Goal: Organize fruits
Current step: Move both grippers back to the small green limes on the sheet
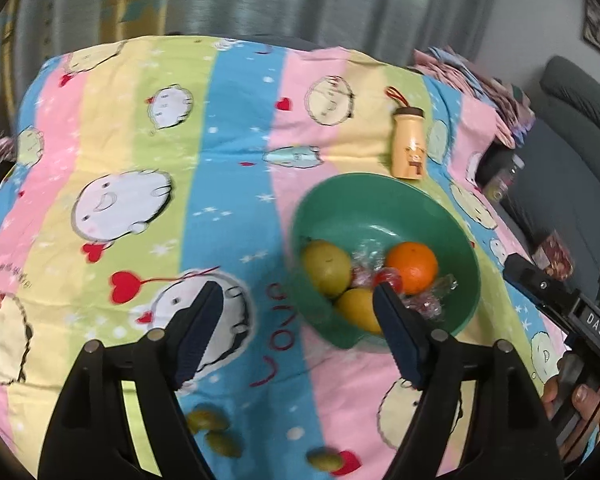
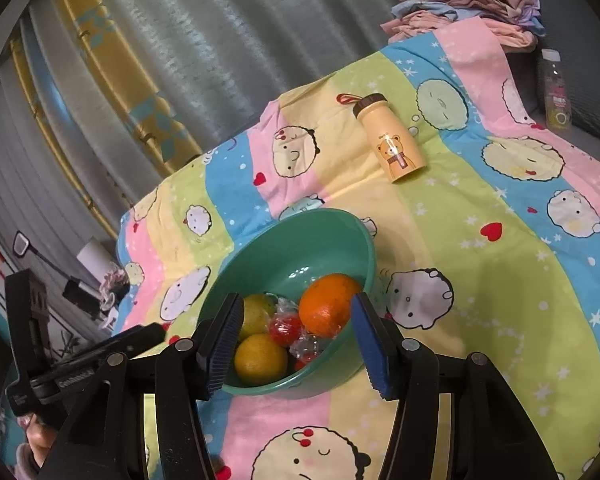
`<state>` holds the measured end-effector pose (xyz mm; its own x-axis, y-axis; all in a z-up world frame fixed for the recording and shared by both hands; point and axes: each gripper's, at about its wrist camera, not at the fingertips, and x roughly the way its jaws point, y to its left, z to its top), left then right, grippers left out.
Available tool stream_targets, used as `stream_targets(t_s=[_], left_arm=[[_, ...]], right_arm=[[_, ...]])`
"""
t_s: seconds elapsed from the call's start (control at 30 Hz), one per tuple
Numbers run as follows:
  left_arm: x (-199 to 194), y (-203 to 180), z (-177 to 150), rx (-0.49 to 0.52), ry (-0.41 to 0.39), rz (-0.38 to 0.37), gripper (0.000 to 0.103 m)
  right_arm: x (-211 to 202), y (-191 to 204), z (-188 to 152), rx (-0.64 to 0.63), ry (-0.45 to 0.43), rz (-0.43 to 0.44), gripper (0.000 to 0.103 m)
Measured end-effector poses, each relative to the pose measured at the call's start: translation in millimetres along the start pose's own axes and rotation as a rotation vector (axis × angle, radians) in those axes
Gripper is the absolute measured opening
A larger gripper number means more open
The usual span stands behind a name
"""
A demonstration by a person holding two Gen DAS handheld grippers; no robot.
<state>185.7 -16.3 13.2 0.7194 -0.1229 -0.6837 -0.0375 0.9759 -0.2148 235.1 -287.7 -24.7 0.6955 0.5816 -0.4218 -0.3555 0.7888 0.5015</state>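
Note:
A green bowl (image 1: 384, 208) sits on the patterned bedspread; it also shows in the right wrist view (image 2: 300, 240). It holds an orange (image 1: 412, 267) (image 2: 328, 304), a yellow-green pear (image 1: 327, 266) (image 2: 256, 312), a yellow fruit (image 1: 358, 308) (image 2: 260, 359) and small wrapped red fruits (image 1: 388, 278) (image 2: 286, 330). Three small green fruits (image 1: 208, 420) lie on the bedspread near me. My left gripper (image 1: 298, 334) is open and empty above the bedspread, left of the bowl. My right gripper (image 2: 296, 346) is open and empty, hovering over the bowl's near side.
A yellow bear-print bottle (image 1: 410, 142) (image 2: 392, 140) lies on its side behind the bowl. Folded clothes (image 2: 468, 4) are piled at the far right corner. A clear drink bottle (image 2: 556, 90) stands beyond the bed edge. Curtains hang behind. A grey sofa (image 1: 572, 128) is to the right.

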Motion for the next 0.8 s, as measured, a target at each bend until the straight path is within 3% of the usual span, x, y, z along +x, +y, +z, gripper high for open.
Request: stream_targets(t_s=[0.47, 0.7, 0.8], left_arm=[[-49.7, 81.8, -69.1, -0.222, 0.028, 0.108, 0.079], [-50.8, 95.9, -99.6, -0.213, 0.072, 0.130, 0.077], [-51.1, 96.7, -109.1, -0.155, 0.068, 0.173, 0.075]], right_arm=[[-1.1, 57.8, -15.2, -0.193, 0.060, 0.086, 0.056], [18.0, 93.1, -43.7, -0.324, 0.171, 0.132, 0.056], [25.9, 104.0, -59.2, -0.358, 0.221, 0.157, 0.056]])
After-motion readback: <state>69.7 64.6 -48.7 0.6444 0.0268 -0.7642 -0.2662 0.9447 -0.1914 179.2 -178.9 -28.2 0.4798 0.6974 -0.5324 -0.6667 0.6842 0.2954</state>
